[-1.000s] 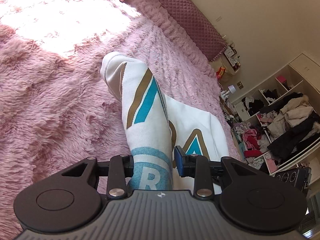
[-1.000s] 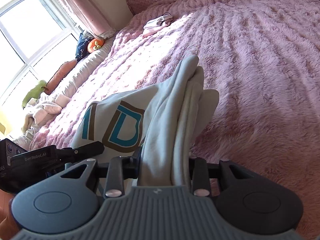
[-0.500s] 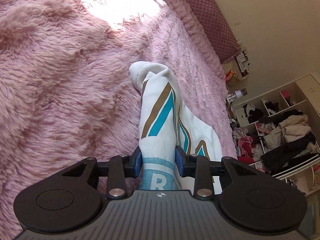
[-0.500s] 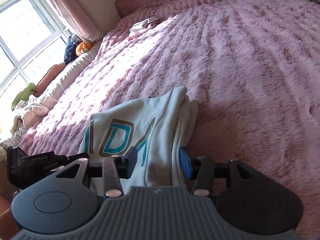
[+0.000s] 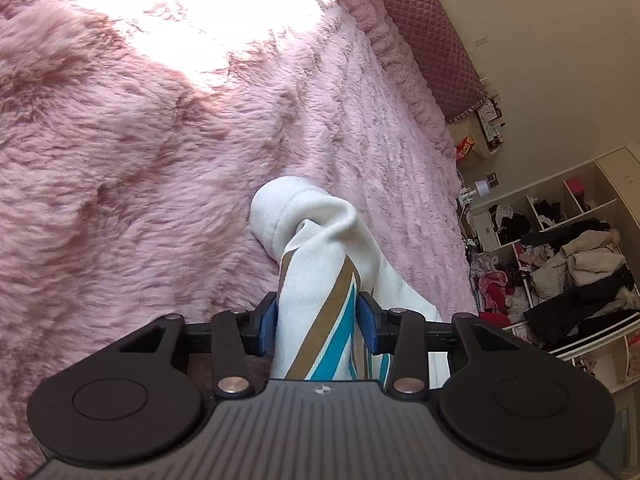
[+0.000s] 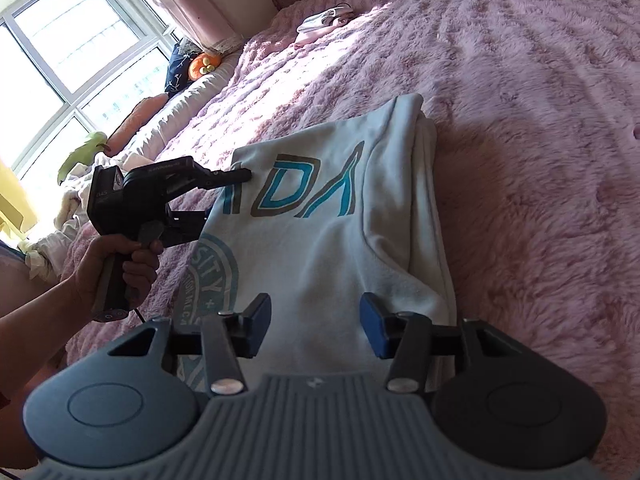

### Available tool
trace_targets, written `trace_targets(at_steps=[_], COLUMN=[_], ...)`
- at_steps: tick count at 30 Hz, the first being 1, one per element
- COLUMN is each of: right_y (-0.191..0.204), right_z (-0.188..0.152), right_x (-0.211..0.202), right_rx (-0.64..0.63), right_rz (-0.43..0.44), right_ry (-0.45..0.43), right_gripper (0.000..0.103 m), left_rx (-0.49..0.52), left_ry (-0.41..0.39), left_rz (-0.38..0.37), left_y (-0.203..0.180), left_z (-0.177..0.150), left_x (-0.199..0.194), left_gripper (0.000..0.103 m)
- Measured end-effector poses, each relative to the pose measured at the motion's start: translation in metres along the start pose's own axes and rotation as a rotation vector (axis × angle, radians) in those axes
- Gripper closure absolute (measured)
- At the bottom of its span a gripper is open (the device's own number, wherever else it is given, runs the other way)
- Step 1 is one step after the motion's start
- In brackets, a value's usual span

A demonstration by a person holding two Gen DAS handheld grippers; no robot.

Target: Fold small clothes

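A white garment (image 6: 340,240) with teal and brown letters and a round teal emblem lies folded flat on the pink fluffy blanket (image 6: 540,160). My right gripper (image 6: 316,320) hovers over its near edge, open, its blue pads clear of the cloth below. In the left wrist view a bunched corner of the garment (image 5: 312,240) stands up between the blue pads of my left gripper (image 5: 318,320). Those jaws are opening, but the pads still touch the cloth on both sides. The right wrist view shows the left gripper (image 6: 226,196) at the garment's left edge, held by a hand (image 6: 116,264).
A small pink-and-white garment (image 6: 324,22) lies far up the bed. Pillows and a plush toy (image 6: 204,66) line the window side. A quilted headboard (image 5: 432,40) and open shelves (image 5: 560,264) stuffed with clothes stand beyond the bed's far side.
Both grippers came down toward the bed with the garment. The right gripper opened and let go of the folded edge, which now lies flat. The left jaws stand slightly wider.
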State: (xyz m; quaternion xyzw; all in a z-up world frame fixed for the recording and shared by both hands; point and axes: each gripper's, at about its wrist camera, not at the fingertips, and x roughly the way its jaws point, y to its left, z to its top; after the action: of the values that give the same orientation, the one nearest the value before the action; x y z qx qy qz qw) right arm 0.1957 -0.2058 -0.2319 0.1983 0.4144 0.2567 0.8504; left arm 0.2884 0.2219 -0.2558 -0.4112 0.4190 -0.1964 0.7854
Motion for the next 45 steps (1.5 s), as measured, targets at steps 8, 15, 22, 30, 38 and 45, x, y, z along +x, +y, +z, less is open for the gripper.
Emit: trace_targets(at_steps=[8, 15, 22, 30, 38, 45], right_y=[0.003, -0.001, 0.009, 0.023, 0.050, 0.047], right_z=[0.002, 0.003, 0.004, -0.015, -0.037, -0.045], right_x=[0.003, 0.005, 0.001, -0.040, -0.046, -0.012], right_rx=[-0.036, -0.009, -0.047, -0.066, -0.275, -0.281], right_rz=[-0.002, -0.001, -0.032, -0.075, -0.239, -0.332], right_ry=[0.024, 0.029, 0.028, -0.072, -0.088, 0.022], right_gripper=[0.057, 0.056, 0.056, 0.051, 0.051, 0.050], left_rx=[0.049, 0.160, 0.176, 0.427, 0.382, 0.277], left_ry=[-0.200, -0.194, -0.252, -0.159, -0.067, -0.055], left_rz=[-0.147, 0.107, 0.184, 0.196, 0.231, 0.316], left_y=[-0.013, -0.017, -0.034, -0.107, -0.123, -0.090], left_z=[0.023, 0.034, 0.035, -0.099, -0.205, -0.213], left_x=[0.012, 0.027, -0.026, -0.109, -0.110, -0.084], left_gripper=[0.081, 0.080, 0.077, 0.061, 0.048, 0.049])
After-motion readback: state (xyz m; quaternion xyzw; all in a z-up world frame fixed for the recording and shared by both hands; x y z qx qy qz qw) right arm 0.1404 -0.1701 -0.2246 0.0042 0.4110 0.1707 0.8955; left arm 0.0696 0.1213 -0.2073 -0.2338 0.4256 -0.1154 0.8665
